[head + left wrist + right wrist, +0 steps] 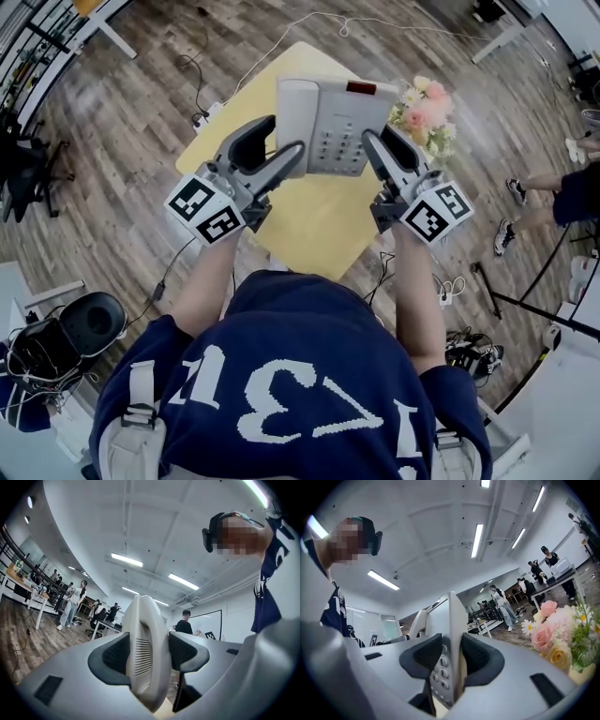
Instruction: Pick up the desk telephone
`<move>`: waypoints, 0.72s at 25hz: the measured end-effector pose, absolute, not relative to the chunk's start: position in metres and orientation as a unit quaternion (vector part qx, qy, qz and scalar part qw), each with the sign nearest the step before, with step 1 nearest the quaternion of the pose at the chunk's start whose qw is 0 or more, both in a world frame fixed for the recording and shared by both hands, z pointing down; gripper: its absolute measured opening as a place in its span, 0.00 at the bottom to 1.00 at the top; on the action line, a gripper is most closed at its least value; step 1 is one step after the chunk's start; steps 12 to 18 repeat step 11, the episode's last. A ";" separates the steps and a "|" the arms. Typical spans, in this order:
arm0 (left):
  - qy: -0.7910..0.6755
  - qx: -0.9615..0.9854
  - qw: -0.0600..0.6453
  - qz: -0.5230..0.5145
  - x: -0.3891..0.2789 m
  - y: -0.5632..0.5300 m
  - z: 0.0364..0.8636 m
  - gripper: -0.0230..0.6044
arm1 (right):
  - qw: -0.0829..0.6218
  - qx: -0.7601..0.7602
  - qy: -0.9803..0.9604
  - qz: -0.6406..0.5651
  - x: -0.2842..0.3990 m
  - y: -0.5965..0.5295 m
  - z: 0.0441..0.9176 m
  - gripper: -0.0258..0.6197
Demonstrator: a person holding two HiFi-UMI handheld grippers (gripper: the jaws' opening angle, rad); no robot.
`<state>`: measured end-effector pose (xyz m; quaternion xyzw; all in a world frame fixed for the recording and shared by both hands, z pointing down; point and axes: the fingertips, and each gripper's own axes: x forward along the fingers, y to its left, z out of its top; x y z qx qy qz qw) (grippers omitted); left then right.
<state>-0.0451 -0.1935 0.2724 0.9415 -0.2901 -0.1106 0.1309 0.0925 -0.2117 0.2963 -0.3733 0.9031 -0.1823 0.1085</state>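
The telephone (328, 122) is held over the yellow bench (309, 230) and appears raised off it. It is clamped between 2 claws: the left claw (149, 653) on its handset side, the right claw (452, 656) on its keypad edge. The lift seems nearly done. Next, an even grip and level carry are called for, clear of the flowers (427, 108).

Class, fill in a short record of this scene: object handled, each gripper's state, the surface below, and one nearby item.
object: desk telephone, pale grey, keypad facing up
left gripper: shut on the handset side of the telephone
right gripper: shut on the keypad edge of the telephone
surface below: yellow table; the telephone seems lifted clear of it
nearby: flowers, pink and white, beside the right gripper
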 end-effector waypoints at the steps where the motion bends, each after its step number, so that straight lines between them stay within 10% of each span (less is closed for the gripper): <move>1: -0.290 0.942 0.128 -0.110 -0.047 -0.194 0.270 0.47 | 0.109 -0.374 0.903 -0.181 0.091 -0.212 0.295 0.27; 18: -0.289 0.946 0.109 -0.102 -0.026 -0.199 0.254 0.47 | 0.117 -0.378 0.902 -0.176 0.111 -0.217 0.281 0.26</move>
